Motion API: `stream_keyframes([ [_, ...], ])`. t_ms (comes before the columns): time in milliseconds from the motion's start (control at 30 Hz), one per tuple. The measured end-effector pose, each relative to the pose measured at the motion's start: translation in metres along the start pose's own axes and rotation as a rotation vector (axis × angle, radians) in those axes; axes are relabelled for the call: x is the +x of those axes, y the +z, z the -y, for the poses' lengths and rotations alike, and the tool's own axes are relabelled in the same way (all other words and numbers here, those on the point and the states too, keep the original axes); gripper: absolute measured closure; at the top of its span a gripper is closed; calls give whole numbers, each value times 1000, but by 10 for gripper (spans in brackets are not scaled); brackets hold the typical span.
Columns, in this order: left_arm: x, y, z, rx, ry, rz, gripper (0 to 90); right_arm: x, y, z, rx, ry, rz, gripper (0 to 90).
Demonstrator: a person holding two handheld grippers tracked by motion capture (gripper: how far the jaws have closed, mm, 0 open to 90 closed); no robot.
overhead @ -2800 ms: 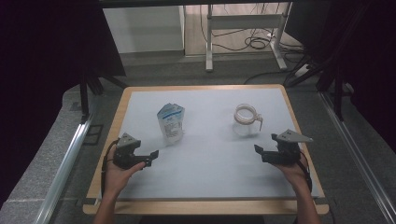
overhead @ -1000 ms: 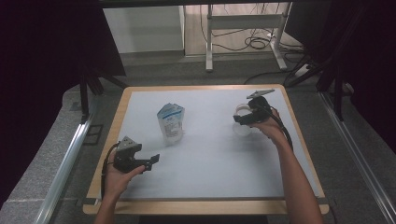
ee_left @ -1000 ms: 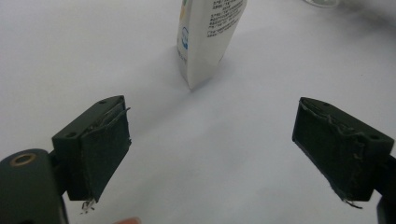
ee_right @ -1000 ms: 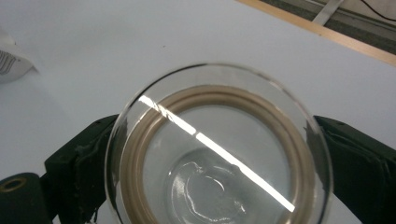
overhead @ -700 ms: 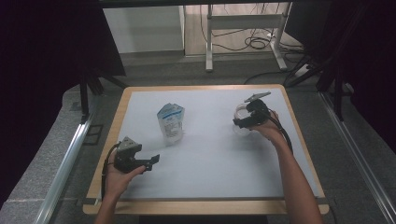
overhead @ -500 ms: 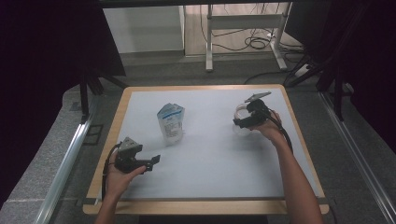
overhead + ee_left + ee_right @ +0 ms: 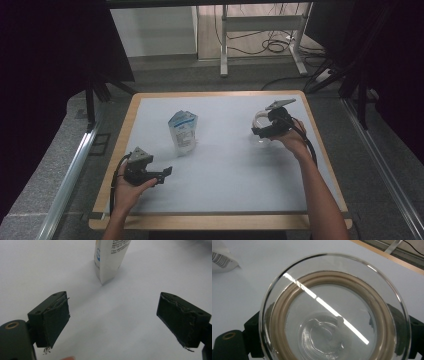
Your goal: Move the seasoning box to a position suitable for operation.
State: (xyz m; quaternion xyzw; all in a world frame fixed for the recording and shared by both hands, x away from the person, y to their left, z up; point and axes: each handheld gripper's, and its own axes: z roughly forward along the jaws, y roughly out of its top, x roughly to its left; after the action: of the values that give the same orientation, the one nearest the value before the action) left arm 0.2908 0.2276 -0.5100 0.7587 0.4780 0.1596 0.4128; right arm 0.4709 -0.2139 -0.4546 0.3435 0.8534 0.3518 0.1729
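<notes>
A clear glass jar [image 7: 259,121] with a tan ring inside its rim stands at the right of the white table [image 7: 225,175]. My right gripper [image 7: 261,134] reaches down over it. In the right gripper view the jar [image 7: 332,315] faces me mouth-on, with a black jaw at each side of its body, wide apart; my right gripper [image 7: 327,335] is open. A white and blue pouch [image 7: 182,131] stands upright left of centre. My left gripper [image 7: 166,173] is open near the front left, empty, and points at the pouch [image 7: 110,257].
A wooden border [image 7: 220,221] frames the table. A corner of the pouch [image 7: 222,257] shows beyond the jar. Black stands and cables lie on the floor behind the table. Bare tabletop lies between the two grippers.
My right gripper travelled from the front right up to the jar and has since settled slightly left, over it. The left gripper has barely moved.
</notes>
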Motion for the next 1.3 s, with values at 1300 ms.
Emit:
stream_keyframes([
  [1300, -3, 5, 2, 19, 11, 1, 113, 72, -44, 57, 55, -133, -142, 114],
])
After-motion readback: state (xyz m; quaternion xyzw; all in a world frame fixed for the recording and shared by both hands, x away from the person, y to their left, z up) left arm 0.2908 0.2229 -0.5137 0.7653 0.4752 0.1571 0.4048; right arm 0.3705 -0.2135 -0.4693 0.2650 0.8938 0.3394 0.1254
